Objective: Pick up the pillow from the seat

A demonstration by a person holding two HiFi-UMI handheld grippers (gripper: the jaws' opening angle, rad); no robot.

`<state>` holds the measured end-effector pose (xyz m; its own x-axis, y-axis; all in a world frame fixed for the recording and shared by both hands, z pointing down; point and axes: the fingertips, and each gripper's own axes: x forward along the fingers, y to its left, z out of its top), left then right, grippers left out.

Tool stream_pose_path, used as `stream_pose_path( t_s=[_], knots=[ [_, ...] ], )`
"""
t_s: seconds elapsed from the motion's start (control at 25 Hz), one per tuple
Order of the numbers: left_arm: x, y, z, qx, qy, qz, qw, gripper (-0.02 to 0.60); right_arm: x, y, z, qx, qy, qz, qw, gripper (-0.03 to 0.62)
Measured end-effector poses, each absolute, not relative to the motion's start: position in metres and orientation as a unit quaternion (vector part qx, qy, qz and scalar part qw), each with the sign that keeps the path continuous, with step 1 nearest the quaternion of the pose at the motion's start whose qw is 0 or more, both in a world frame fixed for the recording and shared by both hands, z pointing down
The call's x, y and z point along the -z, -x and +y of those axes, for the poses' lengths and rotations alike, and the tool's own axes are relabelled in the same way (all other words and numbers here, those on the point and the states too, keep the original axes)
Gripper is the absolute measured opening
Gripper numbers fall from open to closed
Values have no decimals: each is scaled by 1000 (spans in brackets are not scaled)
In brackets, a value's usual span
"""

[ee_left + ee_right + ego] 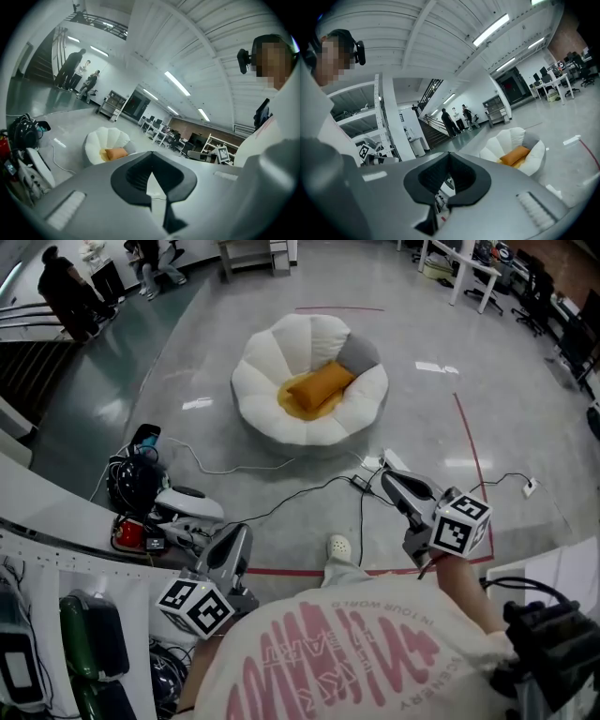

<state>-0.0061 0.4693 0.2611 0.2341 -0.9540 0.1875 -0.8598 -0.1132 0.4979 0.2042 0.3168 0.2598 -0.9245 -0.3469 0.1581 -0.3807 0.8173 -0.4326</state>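
One large white, petal-shaped seat (pixel 261 381) sits on the grey floor (pixel 450 324), well ahead of the person. An orange pillow (pixel 322 386) lies in its hollow, untouched. Nearer, the left gripper (pixel 240 535) and the right gripper (pixel 388 476) both have their jaws pressed together on nothing. This looks like the approach step; next, get closer, spread the jaws, then clamp the pillow

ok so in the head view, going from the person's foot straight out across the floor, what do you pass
white shoe → black cable → front rim of the white seat → orange pillow → red floor line
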Motion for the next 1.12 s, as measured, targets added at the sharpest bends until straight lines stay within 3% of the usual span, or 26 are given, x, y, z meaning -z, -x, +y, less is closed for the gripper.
stream_pose_path(
  t_s=[0.56, 1.12],
  knots=[
    [-264, 44, 303, 94, -717, -645, 250, 17, -261, -152, 141, -207, -142, -965, 74, 6],
    [-273, 51, 225, 49, -710, -649, 269, 15, -285, -157, 57, -263, -173, -948, 34, 6]
  ],
)
